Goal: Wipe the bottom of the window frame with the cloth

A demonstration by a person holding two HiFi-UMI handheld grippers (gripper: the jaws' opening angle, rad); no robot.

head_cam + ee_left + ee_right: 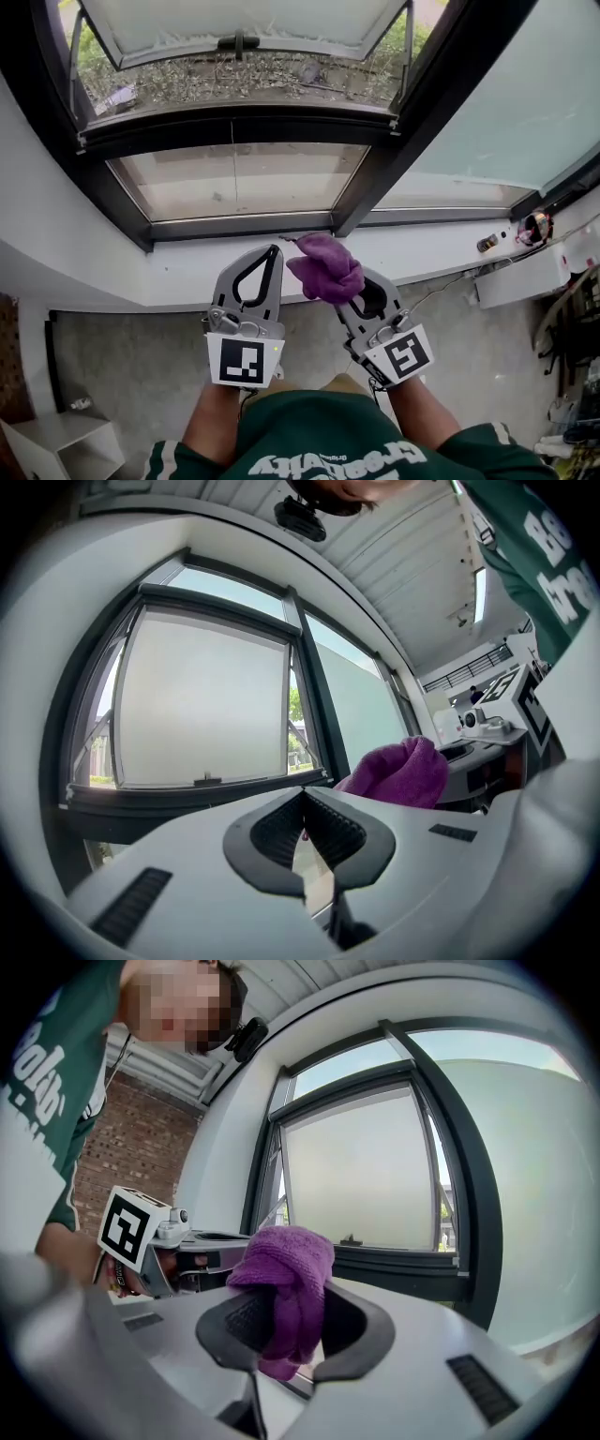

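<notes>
- A white window sill runs left to right just below the dark window frame, and most of its top is bare.
- Near the sill's right end lies a small dark object. Just beyond it is a round shiny thing, too small to make out.
- Below is a grey floor, with a low white shelf standing on it at the left.

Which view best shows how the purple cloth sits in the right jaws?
Right gripper view: the purple terry cloth sits pinched between the jaws of the right gripper, bunched above, tail below. The head view shows only a bundle over that gripper; the left gripper view shows just its side.
</notes>
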